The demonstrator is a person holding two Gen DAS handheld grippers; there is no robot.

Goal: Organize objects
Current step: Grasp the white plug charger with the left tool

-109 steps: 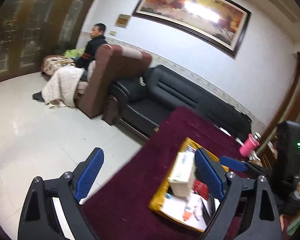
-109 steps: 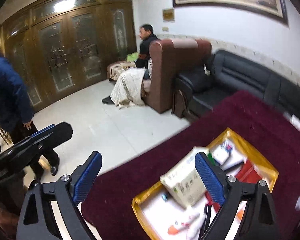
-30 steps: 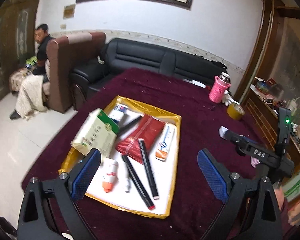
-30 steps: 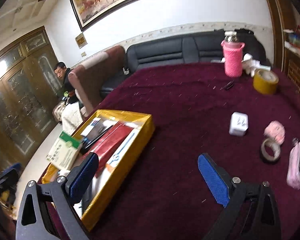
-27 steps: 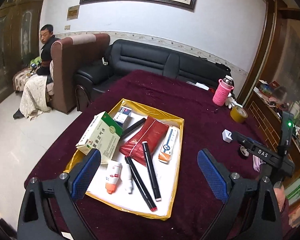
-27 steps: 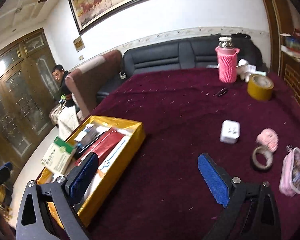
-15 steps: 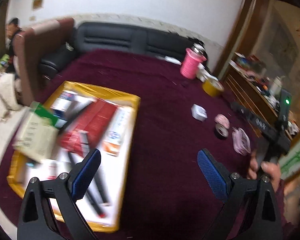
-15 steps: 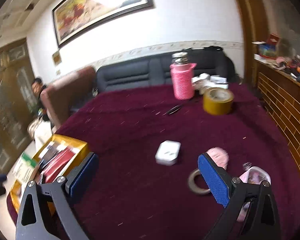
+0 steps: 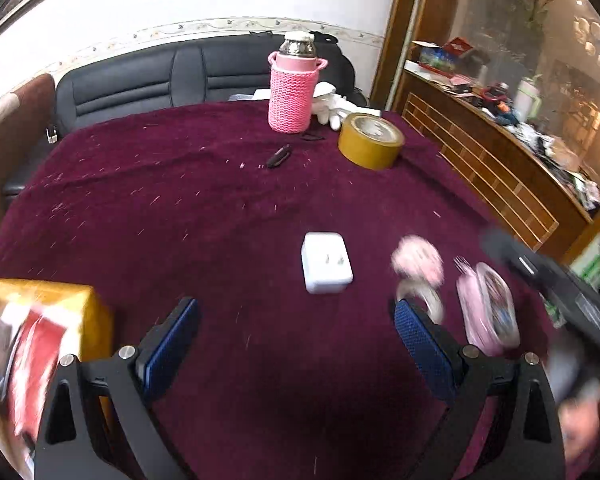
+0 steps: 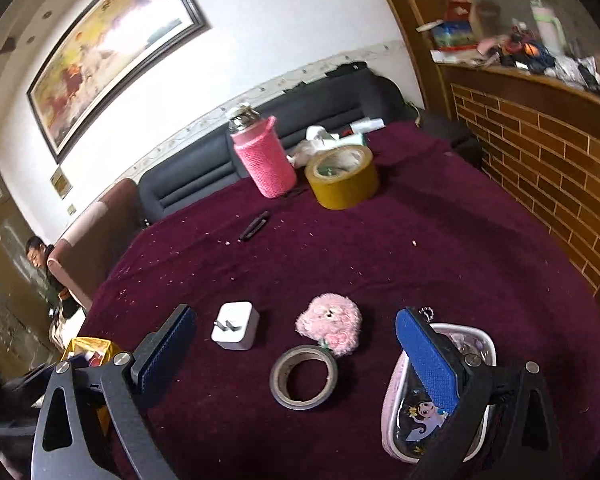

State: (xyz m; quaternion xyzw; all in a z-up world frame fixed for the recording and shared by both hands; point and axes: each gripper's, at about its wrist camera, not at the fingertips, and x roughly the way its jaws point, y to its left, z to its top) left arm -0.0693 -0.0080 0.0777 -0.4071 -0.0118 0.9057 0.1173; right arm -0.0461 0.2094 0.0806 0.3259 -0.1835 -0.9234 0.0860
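Note:
On the maroon tablecloth [image 9: 204, 216] lie a white plug adapter [image 9: 326, 261] [image 10: 235, 325], a pink fluffy ball [image 9: 418, 258] [image 10: 330, 322], a small grey tape ring [image 10: 303, 376] [image 9: 420, 295] and a pink clear pencil case [image 10: 424, 412] [image 9: 488, 312]. My left gripper [image 9: 296, 336] hangs open just short of the adapter. My right gripper [image 10: 296, 340] is open above the tape ring, its right finger [image 10: 428, 354] over the pencil case. The yellow tray [image 9: 44, 312] [image 10: 88, 346] of items sits at the left.
A bottle in a pink knit sleeve [image 9: 292, 88] [image 10: 262, 154], a wide yellow tape roll [image 9: 370, 142] [image 10: 342, 178] and a dark clip [image 9: 278, 156] [image 10: 254, 225] stand at the far side. A black sofa [image 9: 180, 76], a brick-pattern counter [image 10: 540, 144] and a seated person [image 10: 40, 264] surround the table.
Both views have swung right, from the yellow tray to the small items on the cloth. Both grippers stayed open and came nearer to the adapter, tape ring and pencil case.

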